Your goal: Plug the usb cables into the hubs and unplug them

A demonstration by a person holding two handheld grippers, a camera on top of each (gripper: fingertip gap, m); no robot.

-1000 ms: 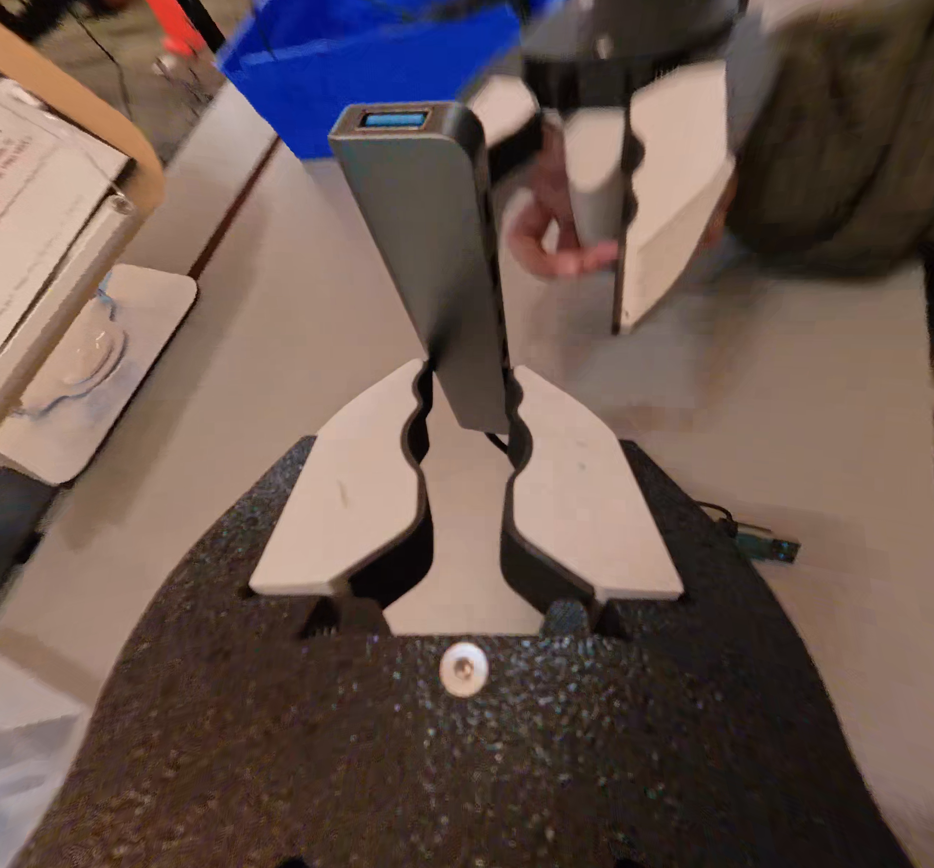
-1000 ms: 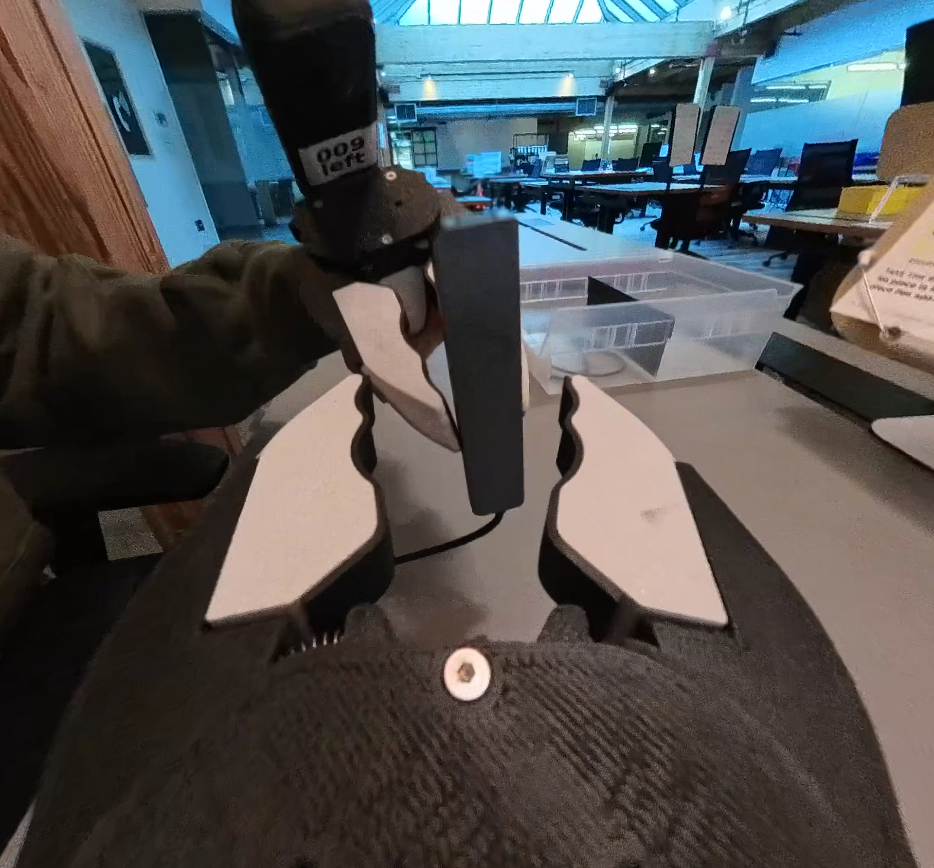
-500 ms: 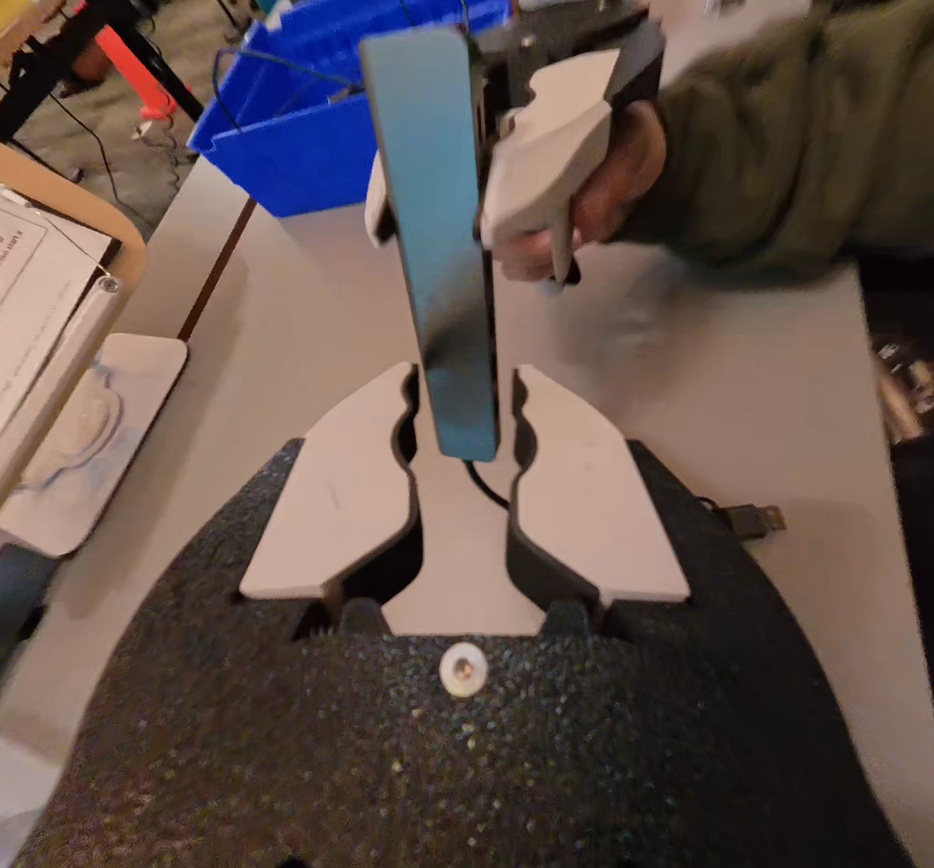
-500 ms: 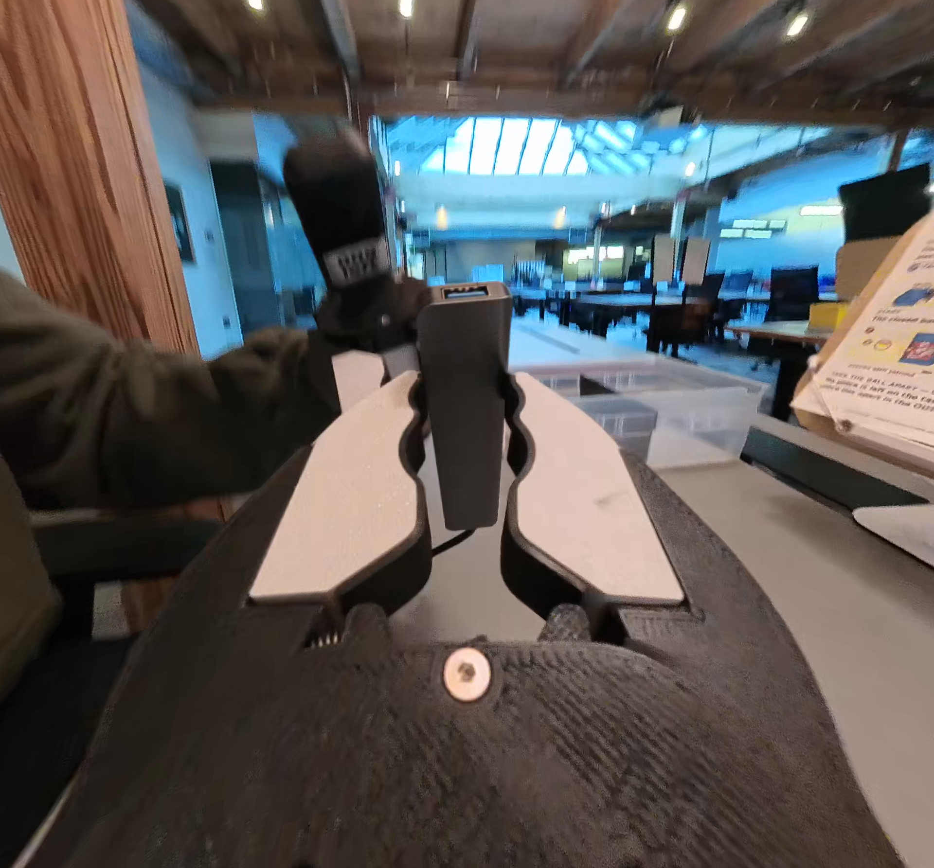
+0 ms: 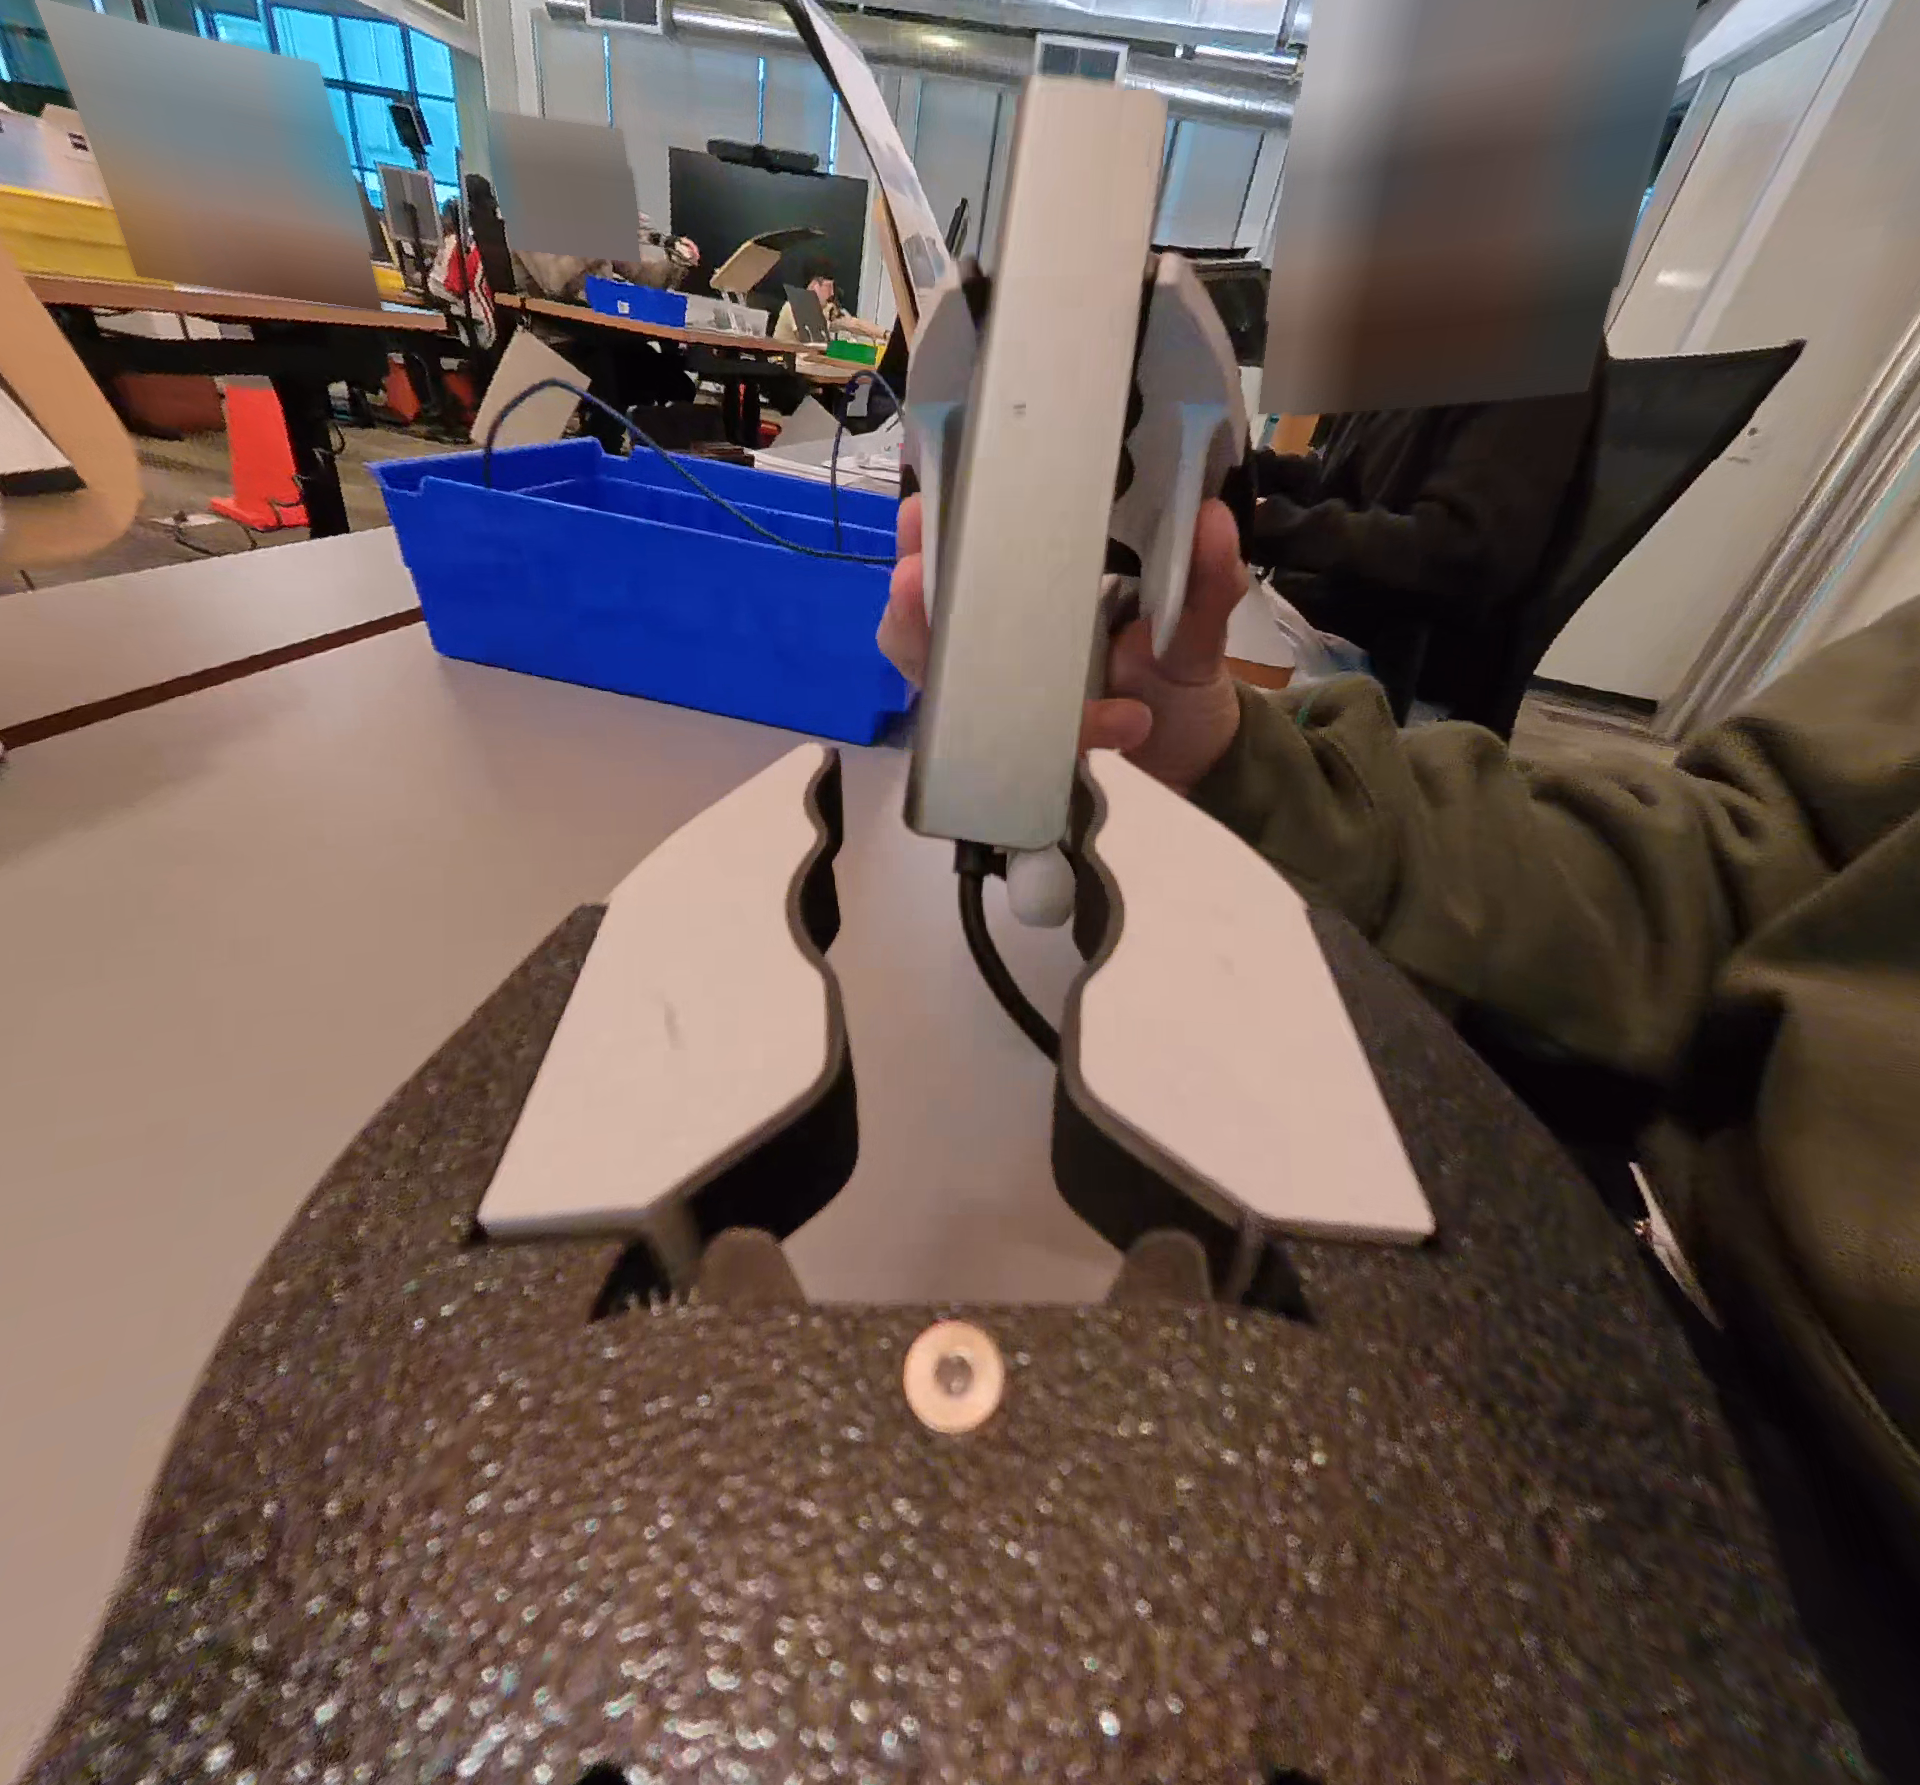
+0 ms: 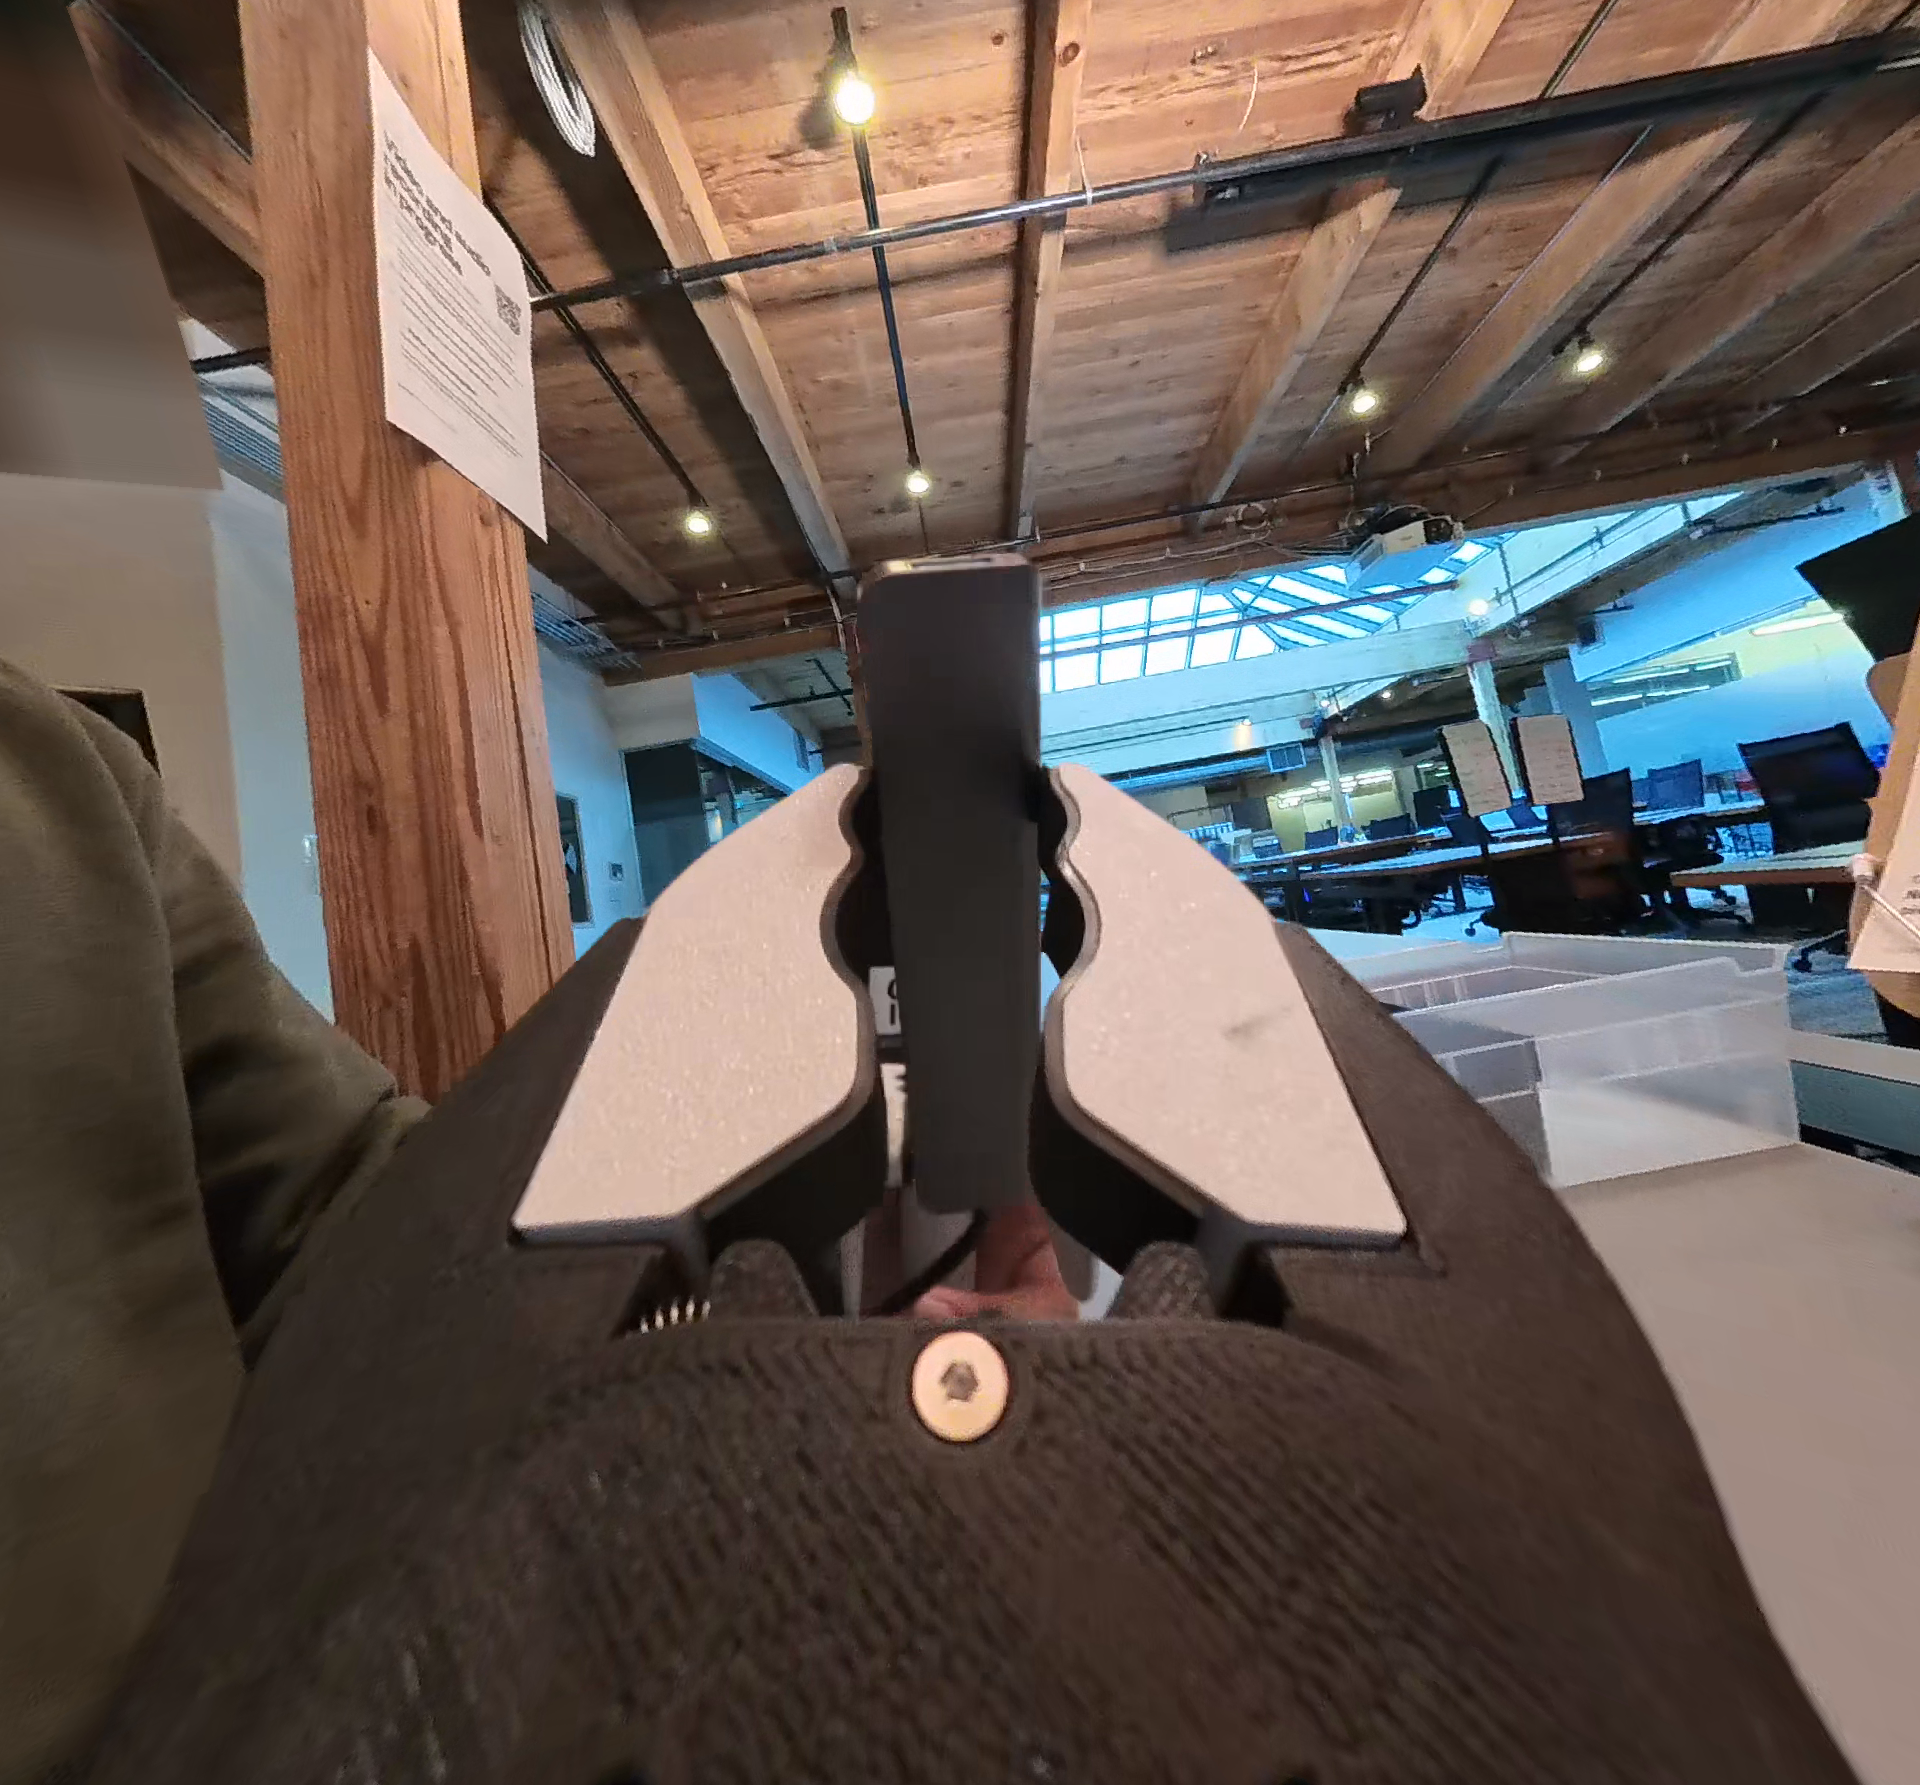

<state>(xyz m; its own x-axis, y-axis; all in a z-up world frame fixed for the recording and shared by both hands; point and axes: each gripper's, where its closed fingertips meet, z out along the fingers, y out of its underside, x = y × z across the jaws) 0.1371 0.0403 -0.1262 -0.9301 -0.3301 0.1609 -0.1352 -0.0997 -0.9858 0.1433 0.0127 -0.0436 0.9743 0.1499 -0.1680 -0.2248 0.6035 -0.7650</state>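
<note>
The hub (image 6: 951,904) is clamped upright by the right tool (image 6: 951,842), its port end raised clear of the fingers, probably so that a plug can be pushed in from above. The left tool (image 5: 951,862) is held spread and empty just below the hub (image 5: 1039,447), with the hub's black cable (image 5: 997,966) hanging between its fingers. No USB plug is seen gripped; one must presumably be fetched from the counter (image 5: 364,852).
</note>
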